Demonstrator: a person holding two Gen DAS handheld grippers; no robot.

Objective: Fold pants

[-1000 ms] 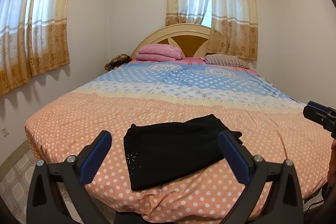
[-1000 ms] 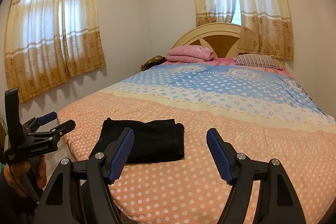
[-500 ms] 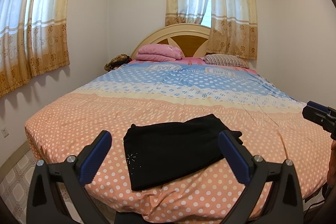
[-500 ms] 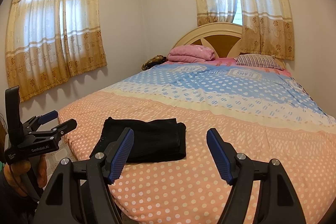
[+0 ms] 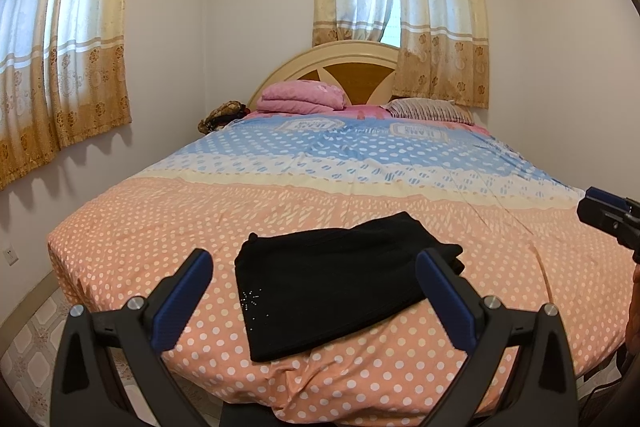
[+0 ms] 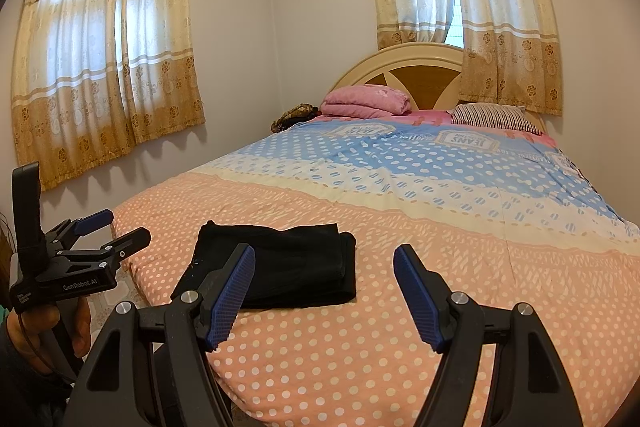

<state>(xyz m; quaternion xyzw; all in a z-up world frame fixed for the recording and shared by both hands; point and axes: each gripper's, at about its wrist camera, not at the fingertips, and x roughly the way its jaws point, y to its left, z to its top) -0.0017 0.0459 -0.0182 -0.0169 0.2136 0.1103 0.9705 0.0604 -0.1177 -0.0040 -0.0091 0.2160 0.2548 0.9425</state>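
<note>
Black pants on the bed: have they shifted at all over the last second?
No. The black pants lie folded at the same spot on the peach dotted band of the bedspread in both views, near its foot edge.

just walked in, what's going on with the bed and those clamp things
A person holds a two-finger gripper in each hand at the foot of the bed. The black pants lie folded on the bedspread. The left gripper and right gripper are both open, short of the pants, holding nothing.
</note>
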